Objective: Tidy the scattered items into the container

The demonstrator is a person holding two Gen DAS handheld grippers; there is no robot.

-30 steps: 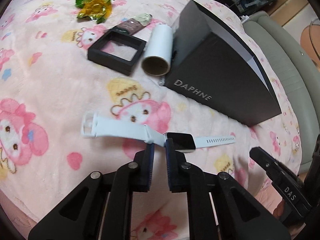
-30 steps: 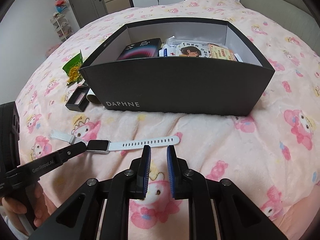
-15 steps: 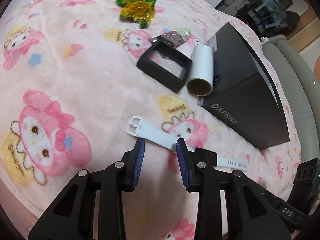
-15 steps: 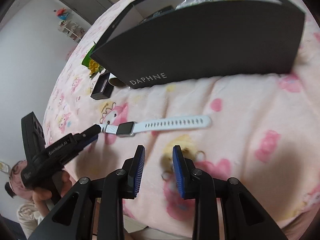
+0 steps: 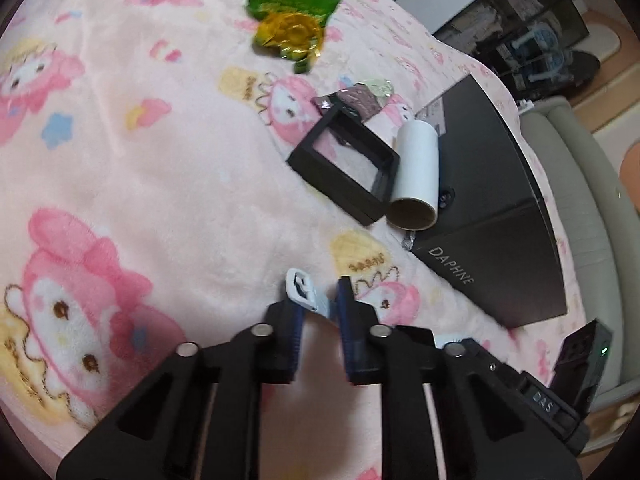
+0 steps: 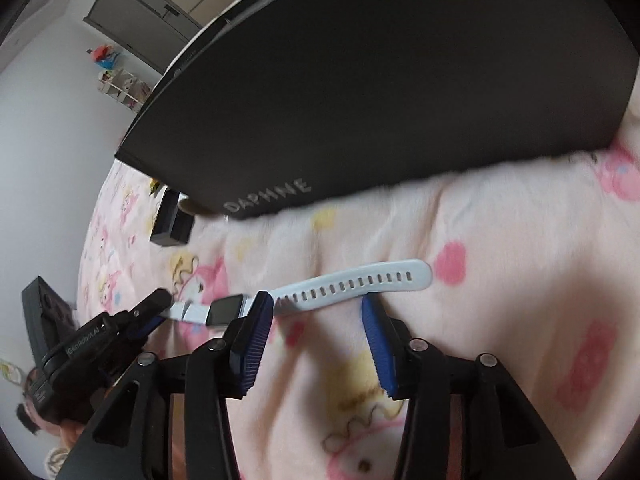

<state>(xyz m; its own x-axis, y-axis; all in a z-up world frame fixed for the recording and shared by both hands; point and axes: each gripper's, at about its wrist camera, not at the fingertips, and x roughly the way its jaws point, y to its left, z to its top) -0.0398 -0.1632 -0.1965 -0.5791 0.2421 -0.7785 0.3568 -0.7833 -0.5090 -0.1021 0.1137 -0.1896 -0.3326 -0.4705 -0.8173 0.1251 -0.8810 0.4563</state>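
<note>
Between the left gripper (image 5: 318, 300) fingers: buckle end of a white smartwatch (image 6: 304, 294), strap clamped, jaws having just closed on it. Right gripper (image 6: 318, 320): jaws parted and just widening, fingertips straddling the perforated strap without pressing it. Watch lies flat on the pink cartoon-print blanket (image 5: 120, 184); long axis runs across the right wrist view, buckle end toward the left gripper, holed tail pointing right, dark face between. Beyond it: black box (image 6: 360, 92) lettered DAPHNE, near wall parallel to the strap. Beside the box: white cardboard tube (image 5: 416, 176), touching a black square frame (image 5: 344, 168). Farther off: brown wrapper (image 5: 354, 100); green-and-gold packet (image 5: 290, 20).
</note>
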